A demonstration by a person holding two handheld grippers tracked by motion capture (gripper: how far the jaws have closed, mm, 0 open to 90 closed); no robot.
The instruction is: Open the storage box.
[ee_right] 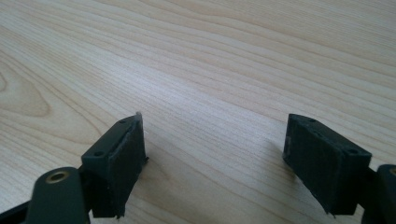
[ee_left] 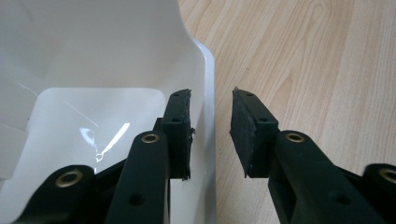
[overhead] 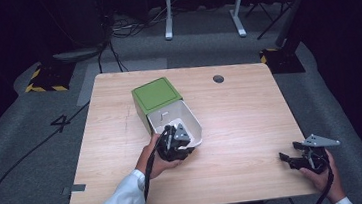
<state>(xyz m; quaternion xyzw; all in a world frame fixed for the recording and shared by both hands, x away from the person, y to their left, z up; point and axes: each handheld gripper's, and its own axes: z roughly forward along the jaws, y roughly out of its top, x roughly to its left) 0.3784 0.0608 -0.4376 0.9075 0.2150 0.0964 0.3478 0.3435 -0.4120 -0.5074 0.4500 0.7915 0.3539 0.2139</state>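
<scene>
While your left gripper straddles the white bin's rim with jaws slightly parted, the high view adds its green base; your right gripper gapes over bare table.

The left gripper looks along its two black jaws, which rise from the bottom of the frame with a narrow gap between them. They straddle the glossy side wall of a white box: one pad stands inside the box, just beside the wall's inner face, and the other stands outside over the wooden tabletop. Whether either pad touches the wall cannot be told. The wall's rounded rim runs up through the gap between the jaws. The box's interior is smooth and shiny, with a bright reflection on its floor. Pale wood grain runs across the tabletop beside the box.
</scene>
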